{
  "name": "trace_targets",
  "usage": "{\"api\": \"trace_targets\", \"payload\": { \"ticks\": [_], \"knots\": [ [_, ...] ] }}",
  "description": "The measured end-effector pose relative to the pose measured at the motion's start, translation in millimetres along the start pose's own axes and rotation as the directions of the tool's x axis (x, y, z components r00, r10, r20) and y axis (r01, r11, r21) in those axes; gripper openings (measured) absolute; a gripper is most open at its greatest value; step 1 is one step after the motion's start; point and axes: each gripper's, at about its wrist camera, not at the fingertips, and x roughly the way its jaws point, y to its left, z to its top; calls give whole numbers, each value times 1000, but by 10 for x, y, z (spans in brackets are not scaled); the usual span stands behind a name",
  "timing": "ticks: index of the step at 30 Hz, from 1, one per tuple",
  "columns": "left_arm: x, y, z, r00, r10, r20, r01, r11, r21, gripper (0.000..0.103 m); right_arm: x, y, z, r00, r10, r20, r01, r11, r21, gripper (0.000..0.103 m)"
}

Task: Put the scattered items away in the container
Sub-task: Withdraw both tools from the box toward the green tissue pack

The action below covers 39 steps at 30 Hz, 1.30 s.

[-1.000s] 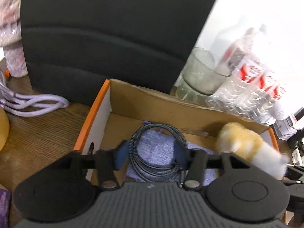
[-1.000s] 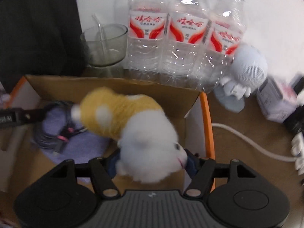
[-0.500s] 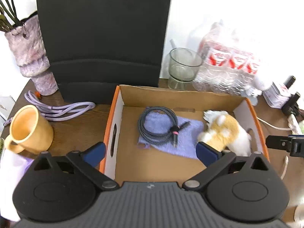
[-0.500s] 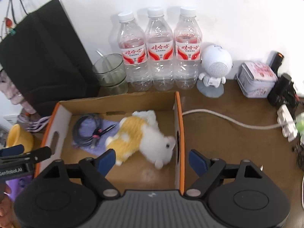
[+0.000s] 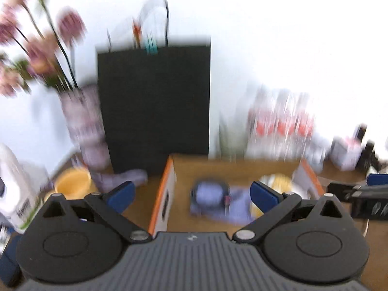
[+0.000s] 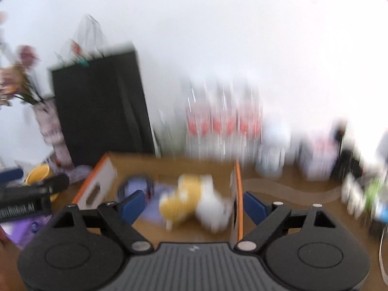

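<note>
Frames: both wrist views are smeared by motion blur, so fine detail is lost.
Left claw (image 5: 191, 191): spread wide, blue-padded fingers far apart, nothing between them; it hangs above the near side of the box.
Right claw (image 6: 194, 203): spread wide as well, blue pads apart and empty, above the box's near right part.
Cardboard box (image 5: 242, 167): open-topped, brown corrugated walls, orange strip along the side rims, white outer side faces with an oval hand slot; it stands on the bench toward its back edge, just in front of the bag and bottles.
Plush toy (image 6: 194, 201): soft, fuzzy, yellow and white, lying on its side on the box floor in the right half, its white end close to the right wall.
Cable (image 5: 209, 194): dark cord wound in a round coil, in the left half of the box, lying on the cloth.
Cloth (image 5: 240, 208): pale lilac, flat and soft-looking, spread on the box floor between coil and plush toy.
Bench (image 6: 291, 194): brown wood-grain surface.
Black bag (image 5: 155, 101): tall, matte, rectangular, upright behind the box's left rear corner.
Water bottles (image 6: 223, 126): clear plastic with red-and-white labels, in a row behind the box.
Yellow cup (image 5: 72, 181): round and smooth, left of the box.
</note>
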Motion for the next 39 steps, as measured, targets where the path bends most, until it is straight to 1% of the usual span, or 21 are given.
{"api": "trace_targets", "payload": {
  "ticks": [1, 2, 3, 4, 7, 10, 14, 16, 20, 22, 23, 24, 26, 29, 33, 36, 39],
  "knots": [
    [-77, 6, -72, 999, 1, 46, 0, 1000, -11, 103, -94, 42, -153, 996, -6, 91, 9, 1000, -30, 94],
    [-137, 2, -140, 997, 1, 81, 1, 1000, -17, 103, -143, 70, -258, 991, -11, 137, 17, 999, -45, 95],
    [-185, -13, -203, 995, -5, 103, 7, 1000, -14, 103, -174, 85, -334, 987, -9, 160, 17, 999, -51, 95],
    [-220, -37, -244, 994, -11, 110, 12, 1000, -8, 103, -196, 94, -400, 985, -7, 174, 16, 999, -49, 95],
    [-300, -112, -313, 995, -27, 96, 25, 999, 19, 103, -246, 88, -489, 982, -16, 187, 19, 1000, -16, 95],
    [-421, -152, -375, 992, -22, 122, 17, 999, 39, 103, -324, 92, -544, 981, -20, 191, 22, 1000, -10, 95],
    [-735, -159, -547, 989, -2, 149, -5, 999, 52, 103, -600, 129, -721, 974, -14, 225, 17, 1000, -14, 95],
    [-904, -160, -647, 991, 8, 137, -15, 999, 47, 103, -798, 165, -854, 971, -16, 240, 22, 999, -23, 95],
    [-1261, -107, -812, 993, -4, 117, 1, 1000, 25, 103, -1169, 222, -1049, 979, 8, 205, -3, 1000, -26, 95],
    [-1476, -78, -916, 992, -10, 127, 5, 999, 36, 103, -1408, 259, -1148, 979, 17, 201, -10, 999, -38, 95],
    [-1579, -58, -990, 991, -14, 137, 8, 999, 42, 103, -1530, 276, -1206, 978, 25, 207, -17, 999, -42, 97],
    [-1682, -36, -1081, 990, -12, 138, 6, 999, 44, 103, -1654, 293, -1270, 976, 40, 212, -30, 998, -47, 101],
    [-1901, 21, -1288, 991, -17, 131, 14, 1000, 27, 103, -1910, 333, -1432, 973, 70, 219, -57, 996, -66, 103],
    [-2245, 76, -1616, 989, -41, 144, 38, 999, 26, 103, -2253, 381, -1738, 972, 81, 222, -68, 996, -66, 103],
    [-2651, 129, -2025, 986, -60, 158, 53, 998, 46, 103, -2598, 410, -2179, 972, 123, 198, -114, 992, -58, 103],
    [-2740, 143, -2218, 988, -68, 139, 61, 996, 58, 103, -2713, 442, -2457, 972, 145, 183, -133, 988, -73, 103],
    [-2627, 164, -2262, 992, -65, 105, 59, 997, 58, 103, -2610, 440, -2543, 982, 122, 147, -111, 991, -78, 103]
  ]
}}
